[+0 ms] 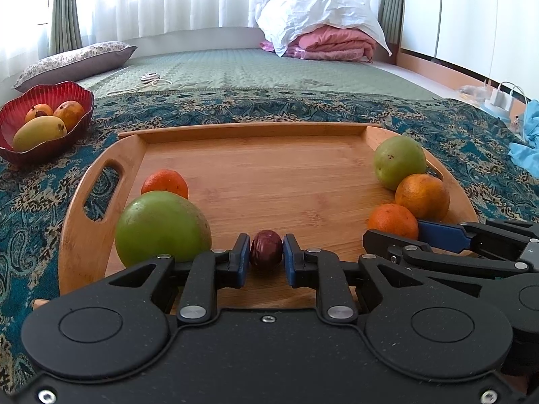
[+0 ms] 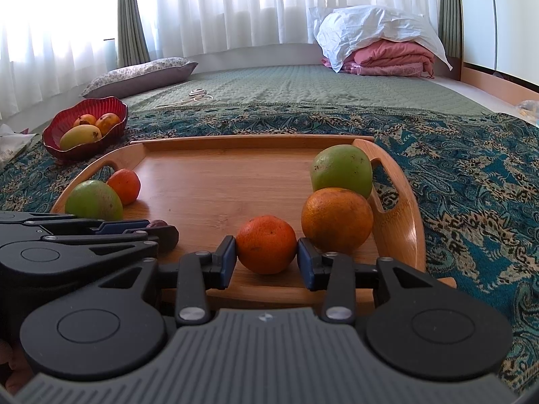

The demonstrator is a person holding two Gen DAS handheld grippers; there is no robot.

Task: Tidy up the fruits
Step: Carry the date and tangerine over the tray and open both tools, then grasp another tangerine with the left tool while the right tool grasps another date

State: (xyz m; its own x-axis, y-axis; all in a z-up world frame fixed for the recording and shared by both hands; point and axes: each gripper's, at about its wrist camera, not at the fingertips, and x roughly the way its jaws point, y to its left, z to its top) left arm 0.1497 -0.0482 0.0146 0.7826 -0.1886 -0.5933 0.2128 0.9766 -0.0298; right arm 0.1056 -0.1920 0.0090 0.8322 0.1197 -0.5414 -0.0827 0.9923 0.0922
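Looking along the left tongs (image 1: 266, 252), the view held a wooden tray (image 1: 256, 155) on a patterned bedspread (image 1: 303, 107), with six fruits on it: two green ones, three orange ones and one small dark red fruit (image 1: 265, 250). That dark red fruit sat on the tray's near edge, pinched between the blue pads (image 1: 242, 259), which pressed on both its sides. A large green fruit (image 1: 161, 227) lay just left of the tongs, with a small orange (image 1: 165, 183) behind it. At the right stood another green fruit (image 1: 399, 161), a big orange (image 1: 422, 197) and a smaller orange (image 1: 392, 220); the right tongs (image 1: 438, 232) reached in beside that last one. A red bowl (image 1: 43, 148) far left carried three more fruits

From the right tongs (image 2: 266, 259), the same six tray fruits showed. The smaller orange (image 2: 266, 244) rested on the tray (image 2: 401, 229) between the spread pads (image 2: 305, 262), a thin gap visible on either side, so it was not gripped. Both tools pointed downward at a slant, side by side, the left tongs (image 2: 158, 227) low at the left edge
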